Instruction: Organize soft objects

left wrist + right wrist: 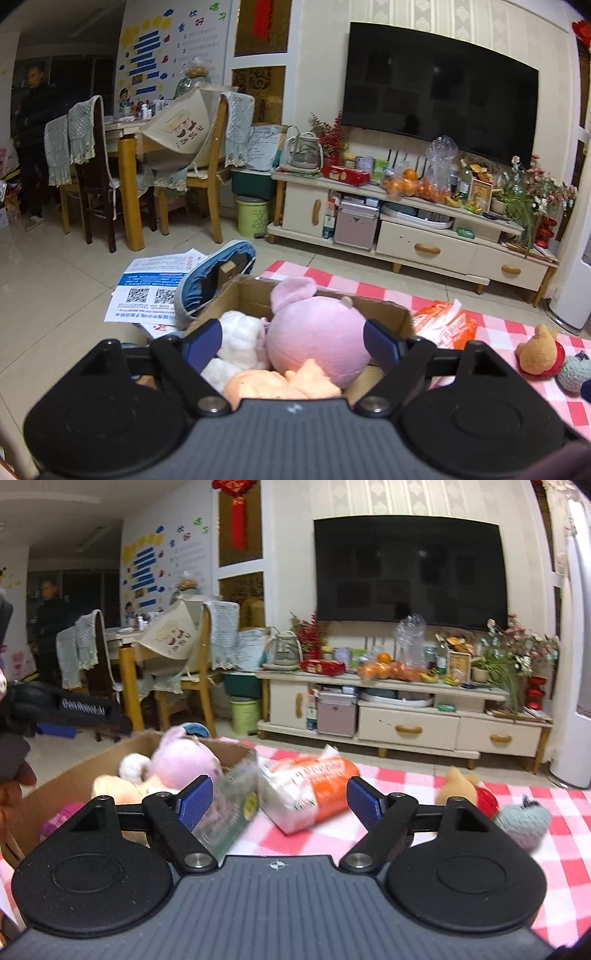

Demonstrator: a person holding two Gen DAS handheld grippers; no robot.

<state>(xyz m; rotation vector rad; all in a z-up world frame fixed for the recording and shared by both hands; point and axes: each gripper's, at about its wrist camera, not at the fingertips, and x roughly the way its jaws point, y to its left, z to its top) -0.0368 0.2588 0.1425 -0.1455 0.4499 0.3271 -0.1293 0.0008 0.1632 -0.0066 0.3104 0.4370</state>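
A cardboard box (384, 310) (74, 779) stands at the left end of a pink checked cloth (406, 779). It holds a pink plush (317, 339) (181, 760), a white plush (240, 336) and a peach plush (280, 384). My left gripper (293, 341) hangs open over the box, with its pads beside the pink and white plush. My right gripper (279, 803) is open above the cloth. An orange and white tissue pack (310, 790) (443, 325) lies ahead between its fingers. A blurred clear packet (231, 812) sits by the left finger. A bear plush (469, 786) (539, 350) and a grey knitted toy (524, 823) lie to the right.
Printed papers (155, 284) and a blue bag (221, 273) lie on the floor behind the box. Beyond are a cluttered TV cabinet (406, 236), a dining table with chairs (147, 155) and a person standing (33, 147) far left. A hand (14, 779) shows at the left edge.
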